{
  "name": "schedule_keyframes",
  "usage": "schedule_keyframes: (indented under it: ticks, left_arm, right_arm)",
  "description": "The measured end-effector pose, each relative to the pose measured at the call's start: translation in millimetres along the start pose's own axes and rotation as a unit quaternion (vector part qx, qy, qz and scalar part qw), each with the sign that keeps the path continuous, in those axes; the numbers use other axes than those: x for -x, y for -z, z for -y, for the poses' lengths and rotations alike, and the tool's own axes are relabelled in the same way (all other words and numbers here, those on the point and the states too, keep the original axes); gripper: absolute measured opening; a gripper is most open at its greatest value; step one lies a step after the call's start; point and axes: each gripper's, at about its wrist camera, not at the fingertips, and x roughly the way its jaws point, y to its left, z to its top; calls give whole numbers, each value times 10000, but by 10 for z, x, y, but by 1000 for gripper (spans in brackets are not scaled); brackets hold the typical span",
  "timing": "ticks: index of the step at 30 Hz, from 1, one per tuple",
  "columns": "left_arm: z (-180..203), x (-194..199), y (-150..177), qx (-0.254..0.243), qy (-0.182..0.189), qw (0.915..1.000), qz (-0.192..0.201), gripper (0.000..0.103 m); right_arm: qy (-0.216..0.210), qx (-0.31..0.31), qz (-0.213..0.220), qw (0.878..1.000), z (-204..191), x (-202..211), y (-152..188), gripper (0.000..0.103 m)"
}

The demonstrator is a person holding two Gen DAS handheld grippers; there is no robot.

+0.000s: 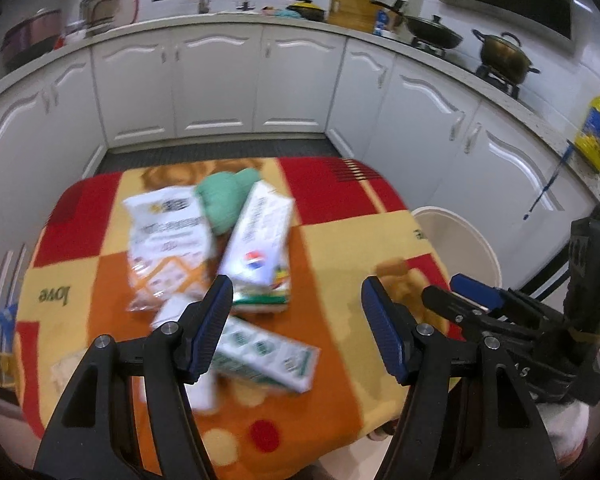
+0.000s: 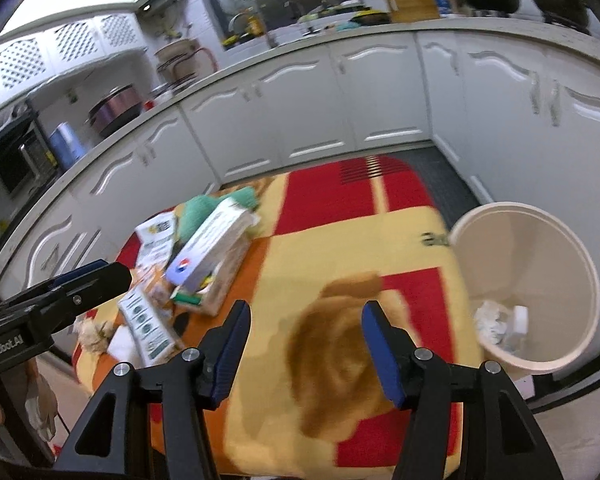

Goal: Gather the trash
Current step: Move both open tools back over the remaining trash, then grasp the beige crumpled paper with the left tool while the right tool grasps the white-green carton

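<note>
Trash lies on a red, yellow and orange blanket-covered table point(image 1: 340, 248): a white snack bag point(image 1: 166, 236), a white carton with a red-blue logo point(image 1: 258, 240), a green-white box point(image 1: 266, 354) and a green cloth point(image 1: 224, 196). My left gripper point(image 1: 296, 332) is open and empty above the green-white box. My right gripper point(image 2: 304, 350) is open and empty over the table's right part; it shows in the left wrist view point(image 1: 472, 300). A cream trash bin point(image 2: 528, 288) stands right of the table with white crumpled paper point(image 2: 494, 320) inside.
White kitchen cabinets point(image 1: 220, 84) ring the table. The counter holds pots point(image 1: 500, 54), a wok point(image 1: 434, 32) and a yellow oil bottle point(image 1: 596, 132). A dark floor mat point(image 1: 220, 148) lies beyond the table. A crumpled tissue point(image 2: 94, 332) sits at the table's left edge.
</note>
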Motion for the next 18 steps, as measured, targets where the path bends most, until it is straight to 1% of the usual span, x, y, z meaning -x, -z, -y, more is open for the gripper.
schedule_keyframes:
  ticks: [5,10,11,14,16,18]
  left_arm:
    - [-481,119,146,351,-210,9991,-72,66]
    - [-983,257,332,695,-439,9965,-177,66]
    - [-1095,283,381,781,-451,9957,-212,66]
    - [-1362,321,511,965,-352,9942,-326,66]
    - [-1465,311,580,996,-321,9936,-419,68]
    - [-1557,284,654,1012,-325,9930,-512,68]
  right_arm:
    - [-305,253,-223,9990,-261,-155,55,56]
    - [-779,557,-505,9941,-582,-326,107,56]
    - [-849,640,-551,9928,-649,-360,116,56]
    - [-1000,866,-655,9891,-813,-458,135,63]
    - [-1093,1080,-735,9854,-942,-531,141,63]
    - [-1100,1259,-790,9828,-1034,-605,149,64]
